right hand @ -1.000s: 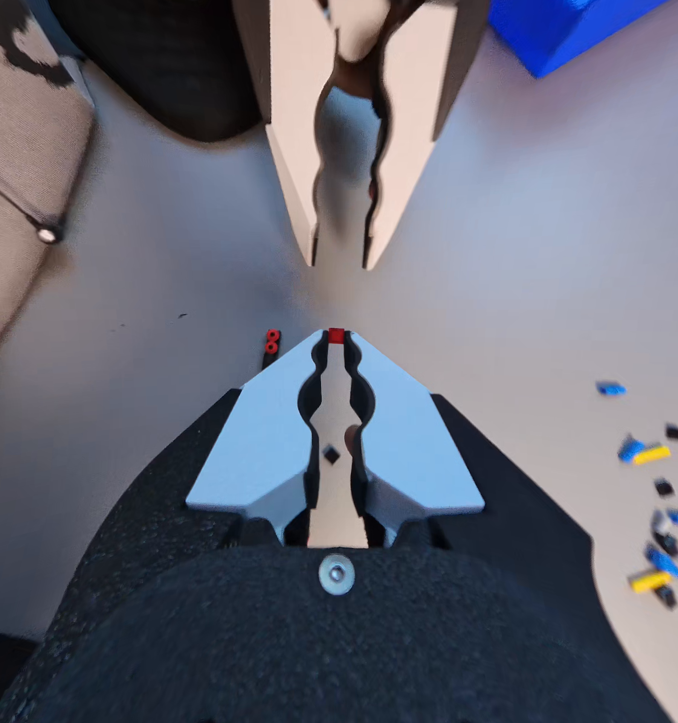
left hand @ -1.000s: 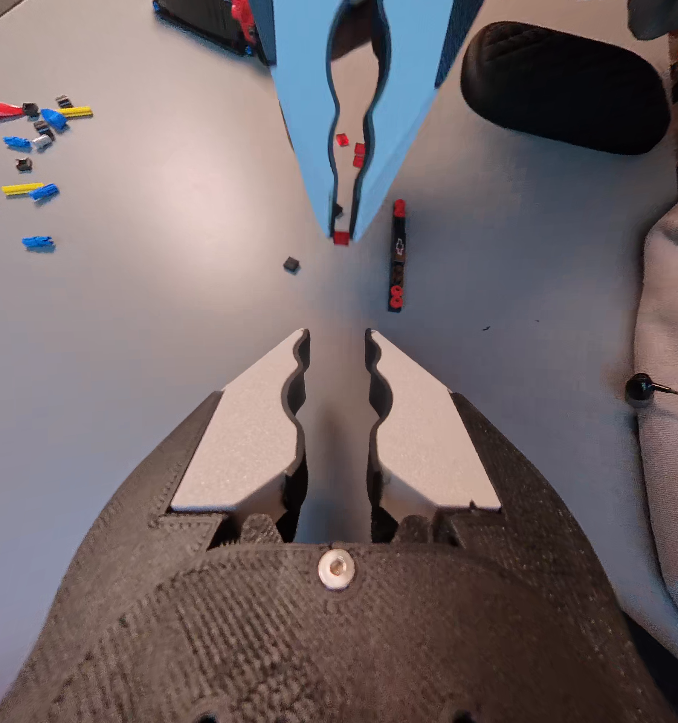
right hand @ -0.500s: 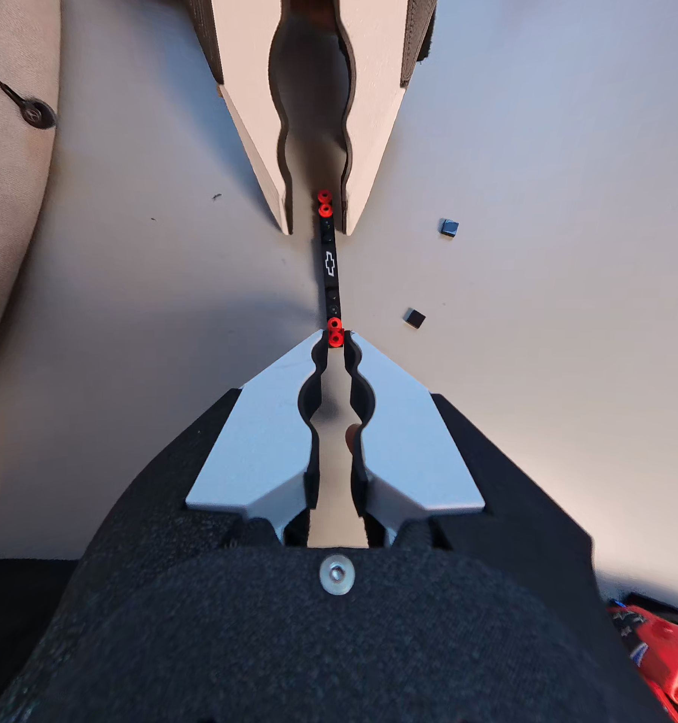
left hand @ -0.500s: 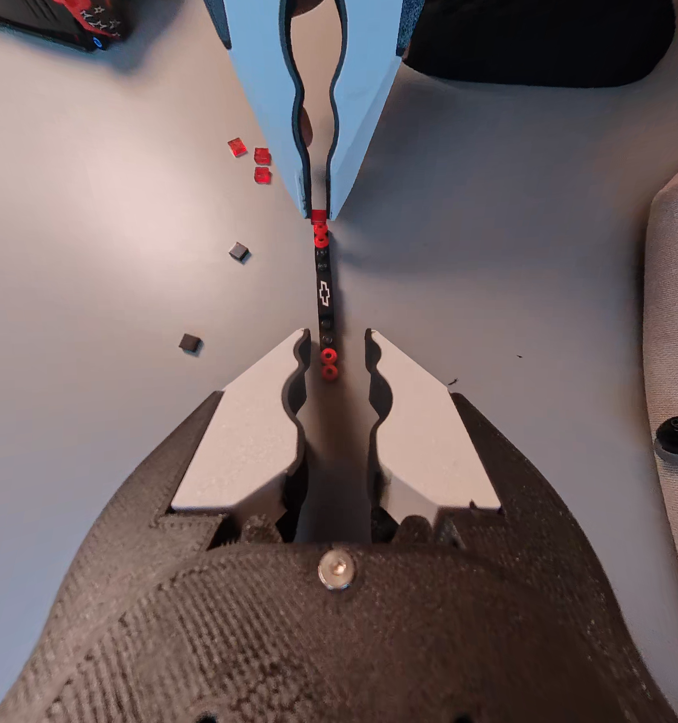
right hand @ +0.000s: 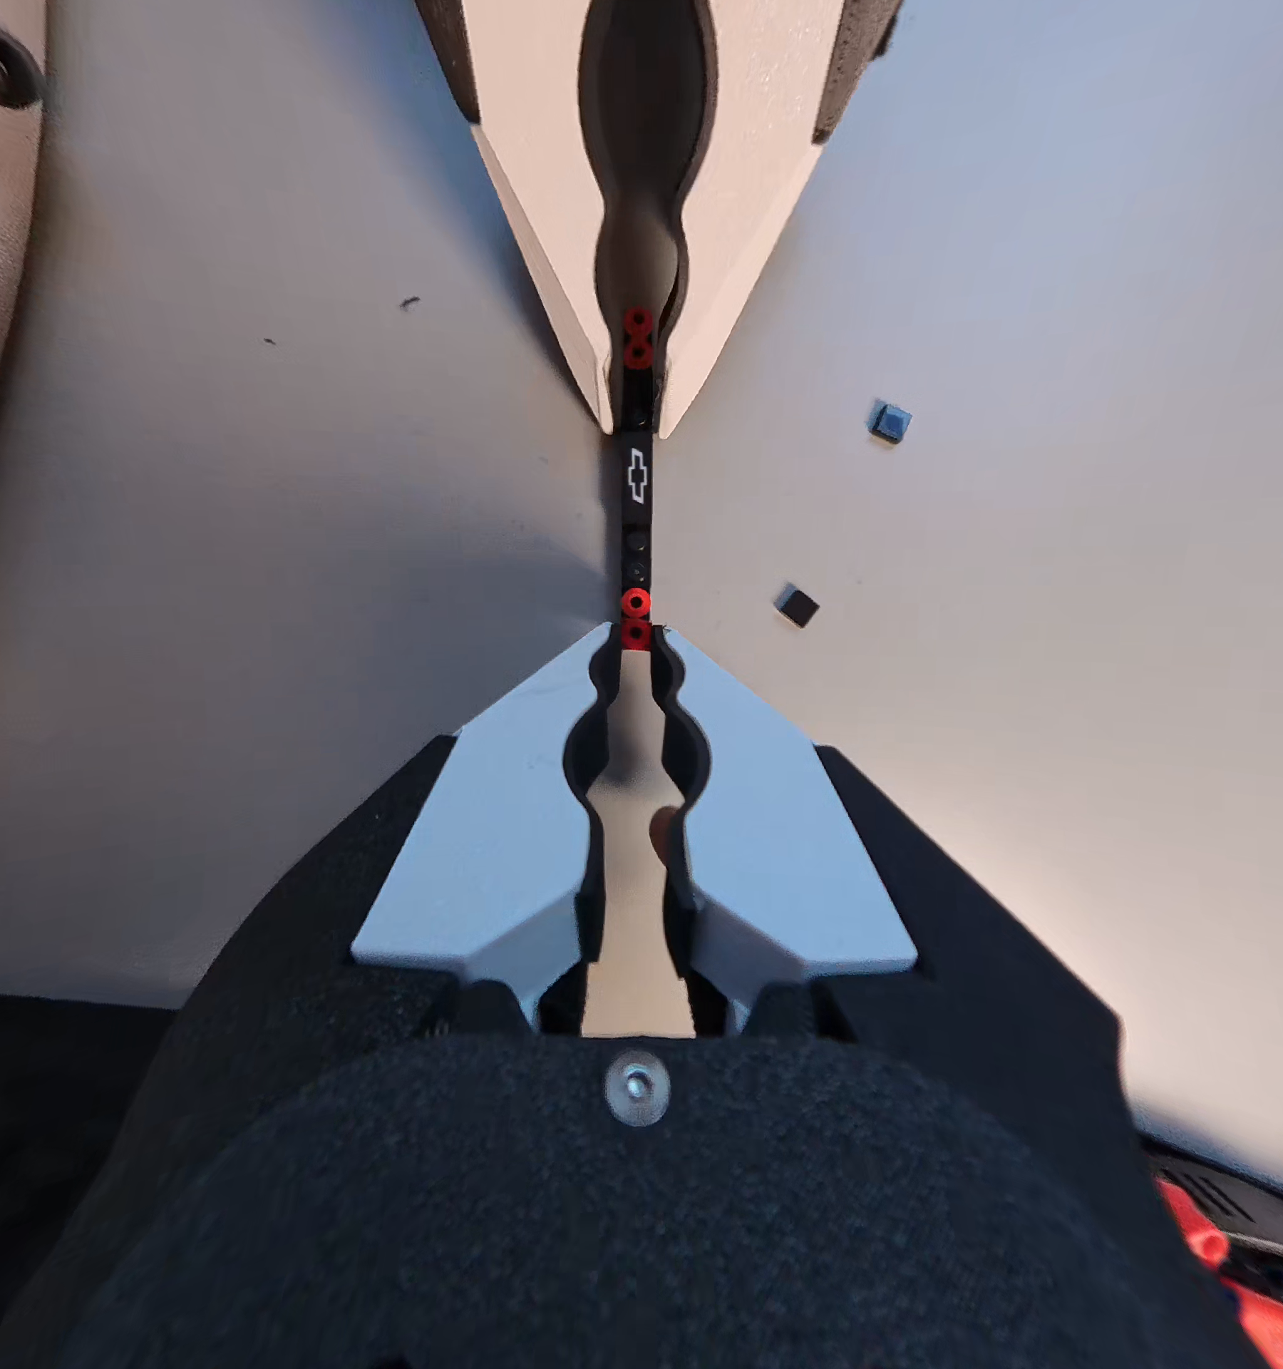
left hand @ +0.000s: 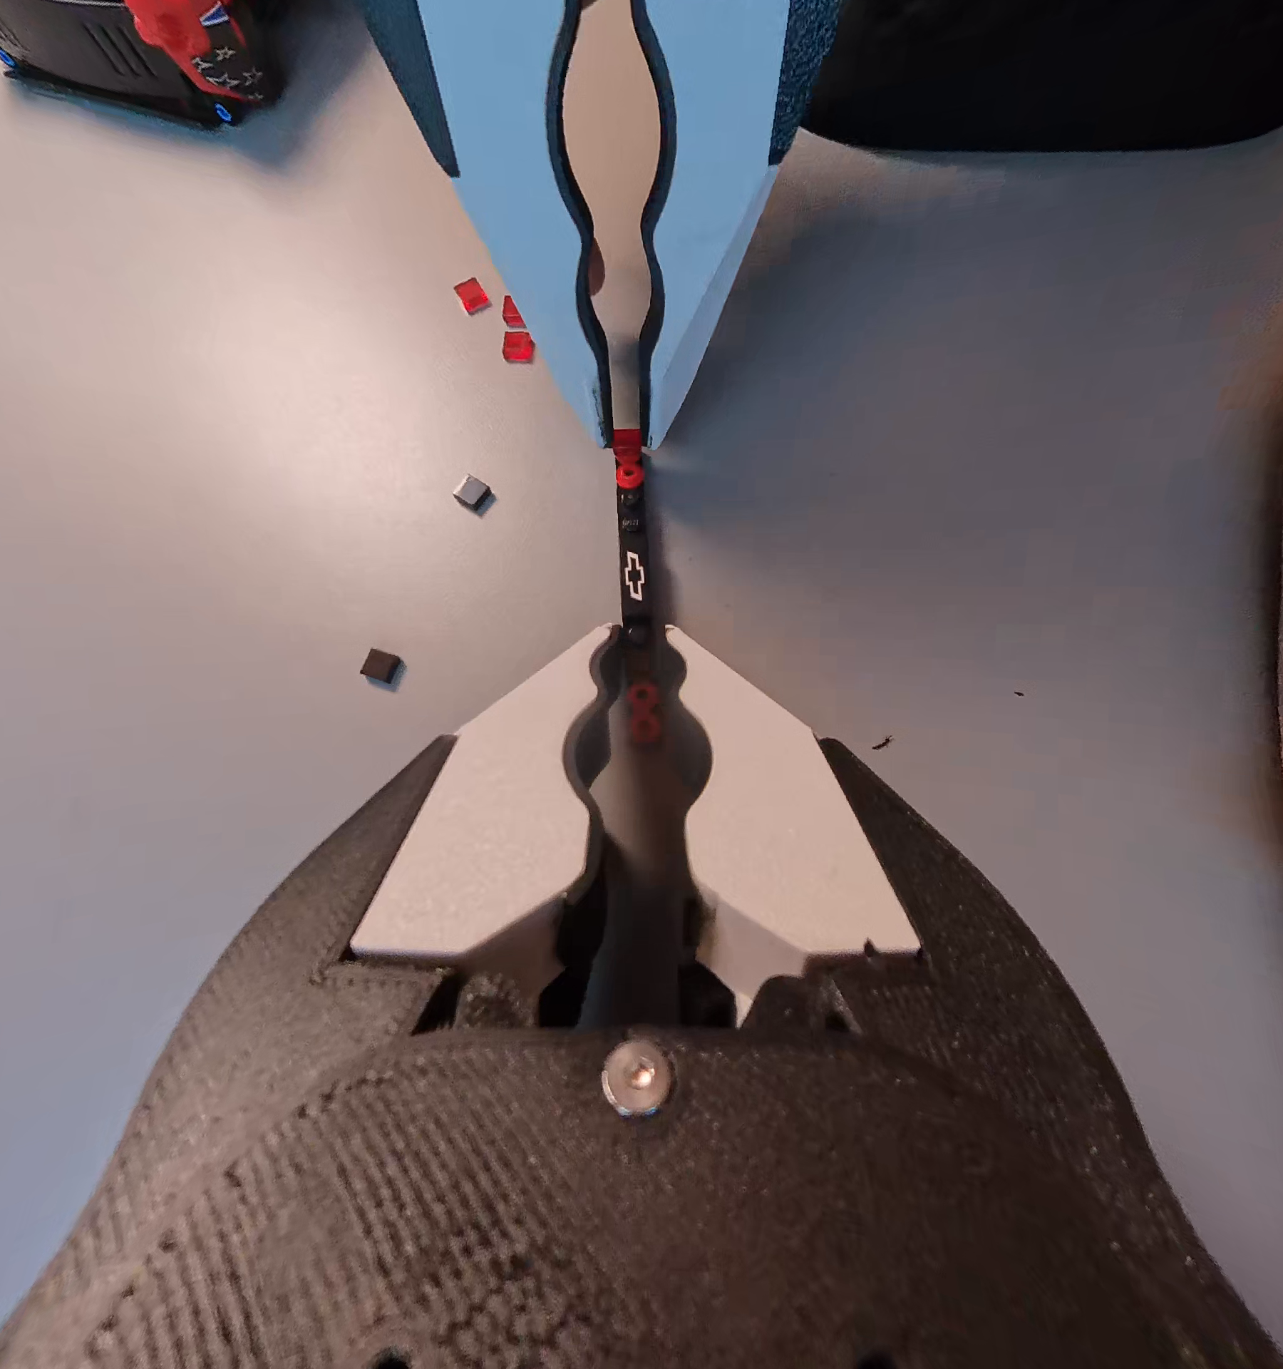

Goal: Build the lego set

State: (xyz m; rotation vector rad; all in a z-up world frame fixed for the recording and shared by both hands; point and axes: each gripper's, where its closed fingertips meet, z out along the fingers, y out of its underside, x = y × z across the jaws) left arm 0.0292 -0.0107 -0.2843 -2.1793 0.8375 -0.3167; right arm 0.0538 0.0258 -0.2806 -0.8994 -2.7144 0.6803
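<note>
Table: we see a pale grey top that bears everything here.
Left gripper: ours nearer in the left wrist view; we find its jaws closed onto the near end of the black strip, the tips pressing its sides.
Right gripper: facing the left one tip to tip; we see its jaws clamped on a small red piece held at the strip's far end.
Black strip: a thin studded lego plate with a white outline emblem, lying between the two grippers; we count paired red studs at each end.
Loose red tiles: three, lying beside the right gripper's finger.
Dark tiles: two small squares lying apart on the table, to one side of the strip.
</note>
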